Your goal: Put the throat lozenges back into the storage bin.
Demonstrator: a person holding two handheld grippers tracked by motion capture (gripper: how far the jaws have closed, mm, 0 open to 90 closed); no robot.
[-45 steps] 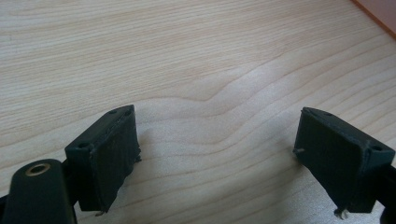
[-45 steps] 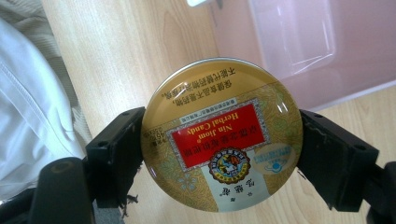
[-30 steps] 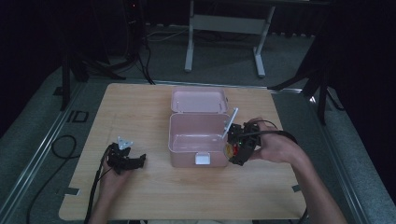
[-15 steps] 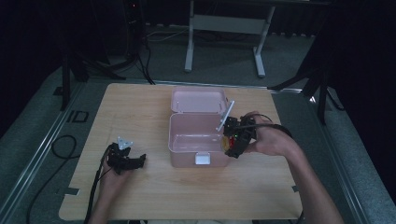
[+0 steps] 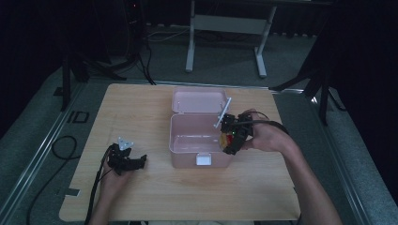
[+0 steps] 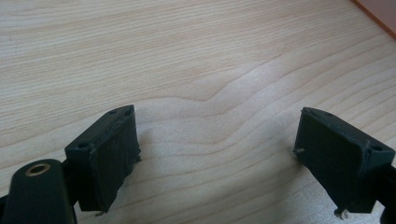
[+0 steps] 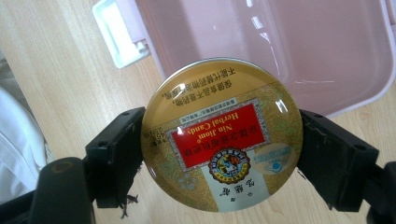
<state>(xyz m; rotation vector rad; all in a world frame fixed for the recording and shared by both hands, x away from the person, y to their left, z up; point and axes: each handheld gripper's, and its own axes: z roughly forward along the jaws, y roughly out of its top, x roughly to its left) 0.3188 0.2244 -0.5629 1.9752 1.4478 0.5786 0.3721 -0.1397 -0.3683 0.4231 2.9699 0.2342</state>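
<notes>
A: Near edge first. Left gripper rests on the pale wood-grain desk, jaws spread wide, bare wood between the black blocky pads.

B: Right gripper?

A: Jaws clamped on a round candy tin, gripped at opposite edges. Glossy domed lid, gold with a red label panel. In the high view it sits at the right rim of the box.

B: The box?

A: Pink plastic box, rounded rectangle with a smooth translucent wall and a white front latch. Its inside shows nothing. The hinged lid lies open flat behind it.
</notes>
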